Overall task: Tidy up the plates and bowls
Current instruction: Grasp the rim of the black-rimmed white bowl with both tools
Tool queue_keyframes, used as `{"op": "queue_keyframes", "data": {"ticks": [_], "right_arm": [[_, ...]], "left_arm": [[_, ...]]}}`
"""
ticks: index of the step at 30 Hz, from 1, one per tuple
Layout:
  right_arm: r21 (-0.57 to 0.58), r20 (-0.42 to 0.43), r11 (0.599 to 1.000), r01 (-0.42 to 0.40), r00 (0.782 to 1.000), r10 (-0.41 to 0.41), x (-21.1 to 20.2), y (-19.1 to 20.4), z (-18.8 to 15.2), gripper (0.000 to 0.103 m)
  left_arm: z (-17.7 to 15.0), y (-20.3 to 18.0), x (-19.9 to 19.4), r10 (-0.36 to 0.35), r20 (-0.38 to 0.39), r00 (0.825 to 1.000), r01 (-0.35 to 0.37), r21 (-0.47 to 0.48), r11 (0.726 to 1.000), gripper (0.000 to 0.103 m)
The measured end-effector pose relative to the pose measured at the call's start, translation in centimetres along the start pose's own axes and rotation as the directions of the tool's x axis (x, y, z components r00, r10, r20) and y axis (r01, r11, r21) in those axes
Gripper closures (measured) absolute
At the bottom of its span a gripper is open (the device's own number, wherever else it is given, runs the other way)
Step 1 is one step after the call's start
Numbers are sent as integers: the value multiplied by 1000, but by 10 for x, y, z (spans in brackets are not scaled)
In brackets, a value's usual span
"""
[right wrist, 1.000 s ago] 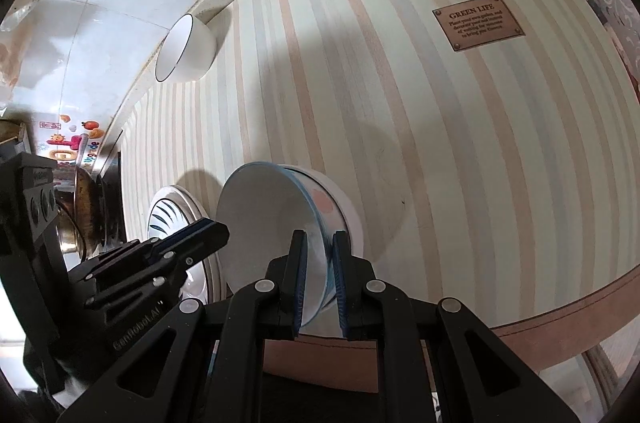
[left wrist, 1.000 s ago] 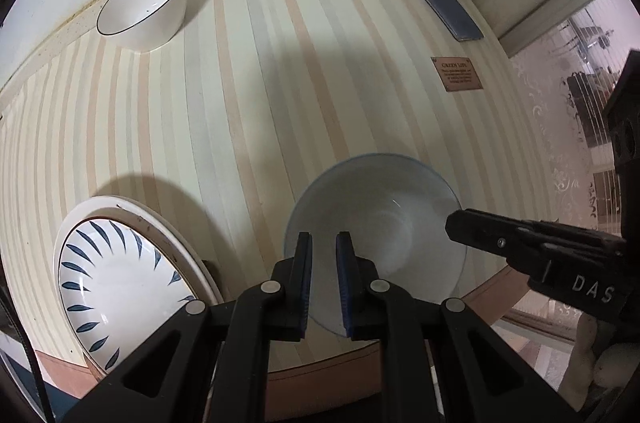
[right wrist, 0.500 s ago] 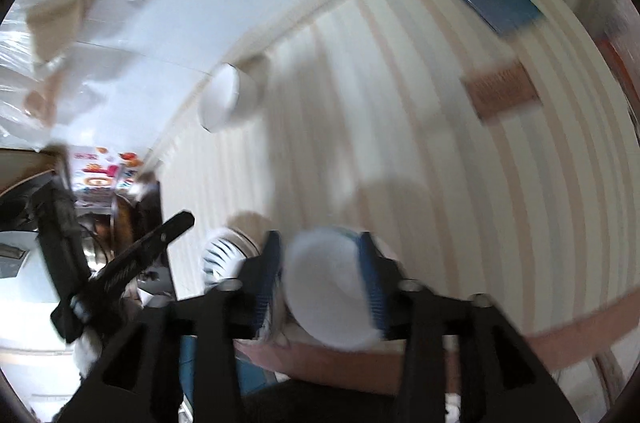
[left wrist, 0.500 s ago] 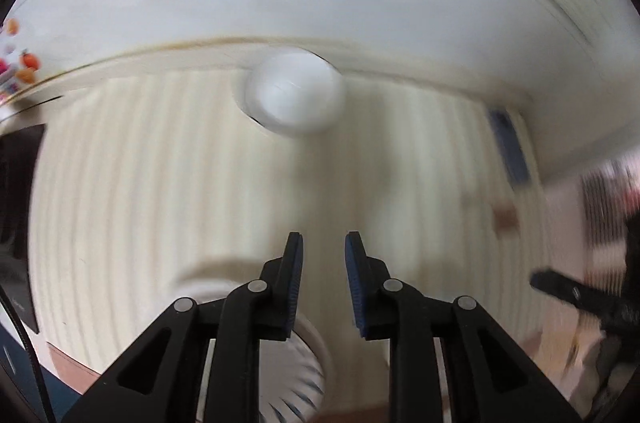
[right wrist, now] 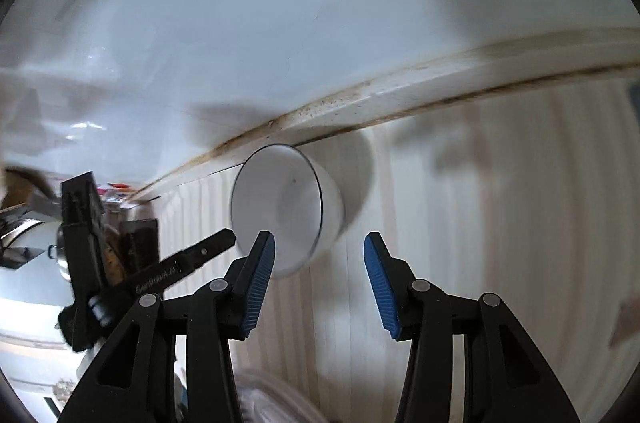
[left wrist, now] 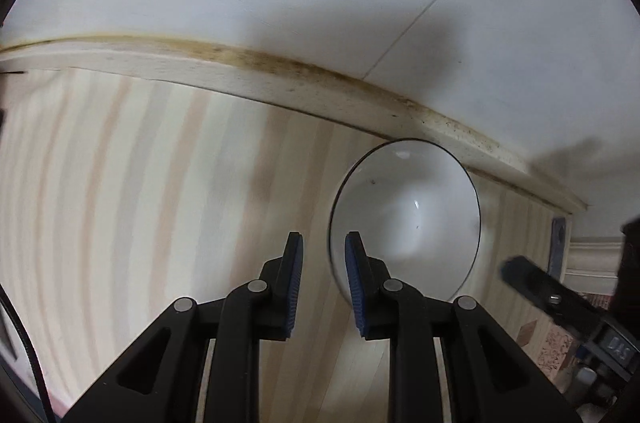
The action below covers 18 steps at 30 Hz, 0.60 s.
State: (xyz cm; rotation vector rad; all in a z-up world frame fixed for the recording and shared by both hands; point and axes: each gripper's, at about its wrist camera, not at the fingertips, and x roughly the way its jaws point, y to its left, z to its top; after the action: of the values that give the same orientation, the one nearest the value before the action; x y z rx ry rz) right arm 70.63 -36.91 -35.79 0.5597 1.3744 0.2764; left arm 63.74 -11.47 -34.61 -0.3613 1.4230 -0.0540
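Observation:
A white bowl with a thin dark rim [left wrist: 406,219] stands on the striped counter close to the back wall. My left gripper [left wrist: 322,255] is open with a narrow gap, and its right pad [left wrist: 354,275] lies over the bowl's near left rim. In the right wrist view the same bowl [right wrist: 288,207] sits just ahead and left of my right gripper [right wrist: 320,263], which is open wide and empty. The left pad [right wrist: 262,275] of the right gripper overlaps the bowl's near edge. The left gripper's finger [right wrist: 188,263] shows at the left.
The back wall ledge [left wrist: 280,79] with a stained seam runs right behind the bowl. A white plate rim [right wrist: 272,395] shows blurred at the bottom of the right wrist view. Pots and clutter [right wrist: 36,243] stand at the far left. The right gripper's body [left wrist: 560,307] shows at the lower right.
Both grippers have let go of the light-blue bowl and moved far forward to the white bowl at the back wall. The right gripper has opened wide; the left has opened slightly.

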Motion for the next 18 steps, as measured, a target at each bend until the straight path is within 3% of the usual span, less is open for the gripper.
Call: {"op": "queue_keyframes", "data": {"ticks": [5, 7, 9, 12, 18], "right_arm": [[12, -42, 1000, 2, 999, -2, 34, 1, 10, 57], [21, -50, 1000, -3, 999, 4, 42, -1, 11, 65], [33, -59, 999, 3, 998, -1, 50, -5, 13, 78], [24, -54, 999, 25, 998, -23, 54, -9, 14, 88], [11, -43, 999, 39, 998, -38, 58, -5, 14, 88]], "left_arm": [[3, -4, 19, -4, -5, 1000, 4, 34, 999, 84], [3, -4, 21, -18, 2, 1000, 18, 29, 999, 84], [0, -7, 19, -28, 4, 1000, 28, 37, 999, 90], [1, -13, 20, -12, 17, 1000, 10, 62, 998, 91], [-1, -17, 18, -9, 22, 1000, 8, 64, 998, 91]]}}
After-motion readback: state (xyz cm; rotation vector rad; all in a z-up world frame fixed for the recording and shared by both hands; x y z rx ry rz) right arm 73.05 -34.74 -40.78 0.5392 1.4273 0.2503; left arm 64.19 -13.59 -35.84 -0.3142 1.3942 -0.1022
